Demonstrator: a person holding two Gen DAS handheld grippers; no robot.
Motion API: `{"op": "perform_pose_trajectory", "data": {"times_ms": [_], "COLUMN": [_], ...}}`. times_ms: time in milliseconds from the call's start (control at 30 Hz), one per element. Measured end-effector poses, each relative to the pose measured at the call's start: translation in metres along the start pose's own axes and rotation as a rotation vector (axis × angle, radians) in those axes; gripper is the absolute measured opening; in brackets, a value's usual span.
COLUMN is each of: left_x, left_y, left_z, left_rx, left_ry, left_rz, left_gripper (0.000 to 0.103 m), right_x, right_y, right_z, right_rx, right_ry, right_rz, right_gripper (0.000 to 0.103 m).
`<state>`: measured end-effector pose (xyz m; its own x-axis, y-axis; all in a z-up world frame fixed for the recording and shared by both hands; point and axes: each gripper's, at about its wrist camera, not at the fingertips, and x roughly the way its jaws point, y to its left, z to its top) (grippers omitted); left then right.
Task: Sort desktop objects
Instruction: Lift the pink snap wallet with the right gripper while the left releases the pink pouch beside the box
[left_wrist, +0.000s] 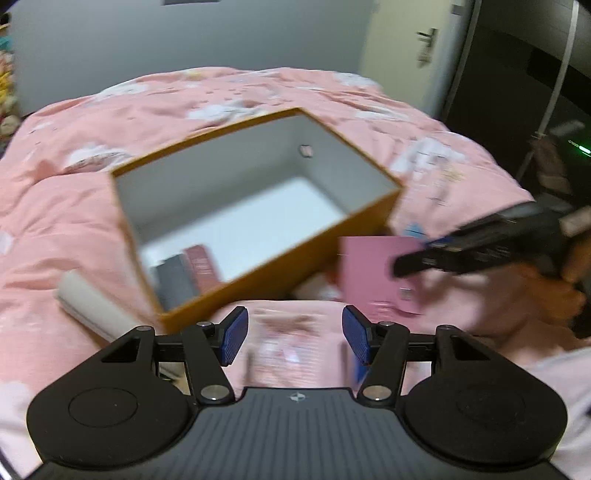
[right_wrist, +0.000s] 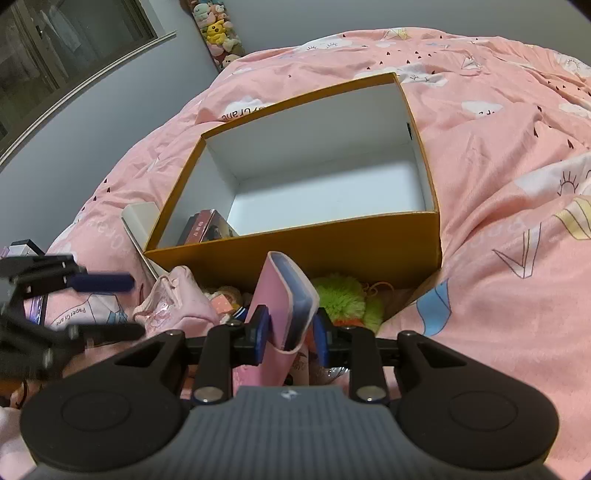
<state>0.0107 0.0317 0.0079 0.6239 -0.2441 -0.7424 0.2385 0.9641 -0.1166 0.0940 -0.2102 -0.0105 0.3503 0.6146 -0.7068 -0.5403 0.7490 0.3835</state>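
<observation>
Your right tongs (right_wrist: 291, 338) were clamped on a pink case (right_wrist: 284, 295), holding it upright near its lower end, just in front of the near wall of the orange box (right_wrist: 332, 251) that sat on the pink bed (right_wrist: 517, 166). The case looked light and fairly stiff, a smooth pink cover wrapped round a dark blue core, so it probably slips easily; I would judge a grip across the flat faces, closer to the middle, steadier than one near the end, since the tall part above the pads could swing. Your left tongs (left_wrist: 291, 336) were spread apart with nothing between the blue pads (left_wrist: 234, 334), hovering over the near part of the bed in front of the box. Inside the box, at its near left corner, two or three small books (right_wrist: 207, 227) stood together; the rest of the white floor was bare. A white flat box (right_wrist: 138, 218) lay on the bed against the left wall of the orange one. Between you and the box lay a soft pile: a pink cloth pouch (right_wrist: 177, 299), a green fluffy pompom (right_wrist: 340, 299), and smaller bits you could not make out, partly covered by the case and the tongs. These would squash and snag, so pinch them by the bulk. The left view was motion-blurred, so the print on the case and the small mark on the far inner wall of the box stayed unreadable.
</observation>
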Motion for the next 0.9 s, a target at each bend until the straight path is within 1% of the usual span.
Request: {"op": "perform_pose_trajectory", "data": {"times_ms": [100,200,267,300,367,433,500,600,733,833,900], "left_x": [0.008,0.018,0.025,0.029,0.036,0.042,0.046,0.043,0.031,0.030,0.029], "left_y": [0.021,0.038,0.047,0.051,0.060,0.069,0.078,0.088,0.095,0.099,0.101], "left_z": [0.003,0.002,0.000,-0.001,-0.003,-0.004,-0.006,-0.006,-0.005,-0.004,-0.003], "left_rx": [-0.031,-0.057,-0.076,-0.091,-0.130,-0.177,-0.228,-0.287,-0.300,-0.312,-0.334], "left_ry": [0.052,0.101,0.133,0.149,0.176,0.183,0.189,0.188,0.168,0.169,0.154], "left_rz": [0.019,0.043,0.032,0.016,-0.010,-0.034,-0.066,-0.090,-0.082,-0.077,-0.084], "left_gripper": [0.066,0.066,0.066,0.066,0.066,0.068,0.069,0.069,0.069,0.070,0.069], "right_x": [-0.002,-0.004,-0.006,-0.006,-0.003,0.001,0.003,0.002,-0.008,-0.018,-0.023], "right_y": [0.001,0.006,0.011,0.015,0.026,0.028,0.027,0.026,0.029,0.033,0.037], "right_z": [0.002,0.006,0.008,0.009,0.009,0.009,0.009,0.010,0.011,0.014,0.016], "right_rx": [-0.002,-0.031,-0.067,-0.092,-0.172,-0.200,-0.189,-0.185,-0.200,-0.200,-0.211], "right_ry": [-0.002,-0.010,-0.017,-0.017,-0.025,-0.017,-0.002,-0.001,-0.029,-0.053,-0.067], "right_rz": [0.000,-0.006,-0.009,-0.020,-0.097,-0.114,-0.089,-0.075,-0.089,-0.062,-0.043], "right_gripper": [0.027,0.025,0.018,0.017,0.017,0.017,0.017,0.017,0.017,0.017,0.016]}}
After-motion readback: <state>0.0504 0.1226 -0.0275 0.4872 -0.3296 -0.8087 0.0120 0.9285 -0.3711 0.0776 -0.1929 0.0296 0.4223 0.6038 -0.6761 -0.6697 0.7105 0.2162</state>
